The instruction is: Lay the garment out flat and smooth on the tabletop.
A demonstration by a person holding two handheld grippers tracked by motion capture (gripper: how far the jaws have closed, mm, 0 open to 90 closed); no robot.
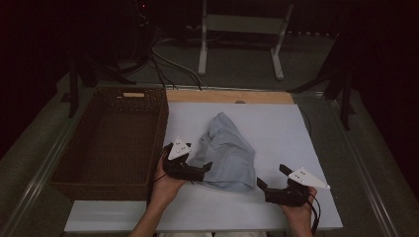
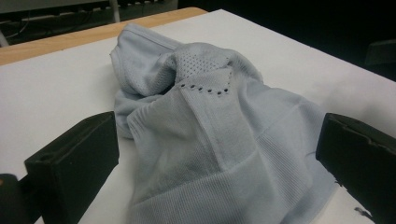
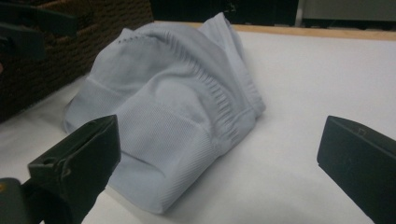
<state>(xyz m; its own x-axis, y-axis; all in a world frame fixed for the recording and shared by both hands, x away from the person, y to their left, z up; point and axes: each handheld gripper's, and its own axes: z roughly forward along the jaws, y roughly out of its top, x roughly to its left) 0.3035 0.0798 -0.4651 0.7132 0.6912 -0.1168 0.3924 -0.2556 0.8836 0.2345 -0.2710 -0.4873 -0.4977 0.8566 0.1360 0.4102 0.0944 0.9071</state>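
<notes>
A crumpled light blue knitted garment (image 1: 226,150) lies in the middle of the white board (image 1: 281,128). It has a ribbed hem and a row of small eyelet holes (image 2: 205,88). My left gripper (image 1: 201,173) is at the garment's left edge, beside the basket, and is open. In the left gripper view the garment's hem (image 2: 219,186) lies between the wide-spread jaws of the left gripper (image 2: 217,158). My right gripper (image 1: 272,177) stands open just right of the garment's near corner. In the right gripper view the folded cloth (image 3: 168,107) sits ahead and left of the right gripper (image 3: 219,158).
A dark brown wicker basket (image 1: 162,123) stands empty against the board's left edge, also in the right gripper view (image 3: 70,51). A wooden strip (image 1: 227,96) runs along the board's far edge. Behind the table are a metal frame (image 1: 202,44) and floor cables (image 1: 168,64).
</notes>
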